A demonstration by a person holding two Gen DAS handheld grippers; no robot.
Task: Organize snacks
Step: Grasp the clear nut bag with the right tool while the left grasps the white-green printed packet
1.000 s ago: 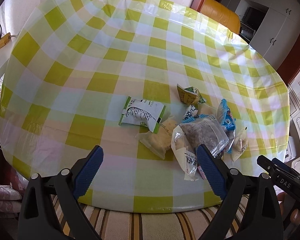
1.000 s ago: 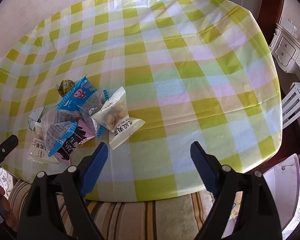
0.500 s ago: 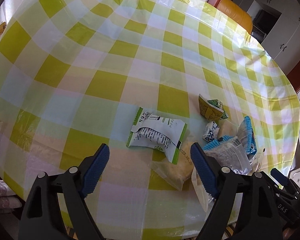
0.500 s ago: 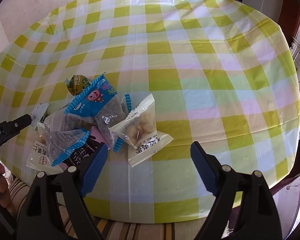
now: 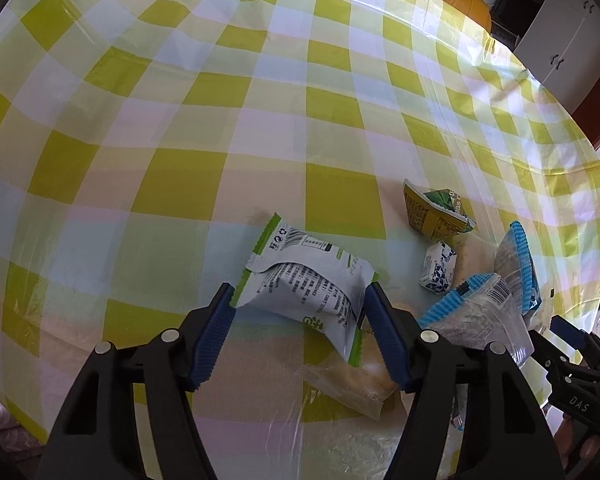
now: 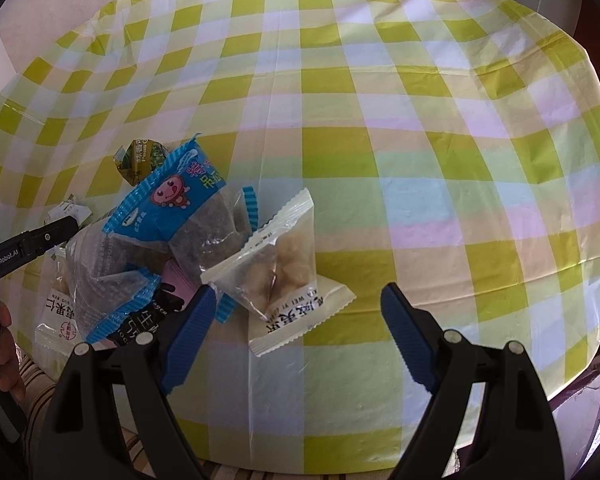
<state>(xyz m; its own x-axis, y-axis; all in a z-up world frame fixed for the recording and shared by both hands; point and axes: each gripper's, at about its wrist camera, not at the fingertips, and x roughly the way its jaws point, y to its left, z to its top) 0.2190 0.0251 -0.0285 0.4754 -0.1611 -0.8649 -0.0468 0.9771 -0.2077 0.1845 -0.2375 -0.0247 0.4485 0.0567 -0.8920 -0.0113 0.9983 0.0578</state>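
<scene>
White-and-green foil, crinkled and light, makes up the packet (image 5: 306,284) that is bracketed by the left gripper (image 5: 298,300), whose jaws are closing with the packet between them; the blue pads are seen at its two sides, and whether they already press cannot be told. A good grip would be taken across the puffed middle rather than on the flat sealed ends, and the clear pouch (image 5: 352,376) lying partly under the packet, just ahead of the right-hand pad, should be kept out of the pinch. The packet's long axis is judged to run diagonally, from ahead-left of the fingers down toward the right-hand pad, printed back face up.

The right gripper (image 6: 296,312) is held wide and empty, with the cream nut packet (image 6: 278,268) resting on the checked tablecloth (image 6: 380,120) just ahead of its fingertips, nearer the left-hand pad.
</scene>
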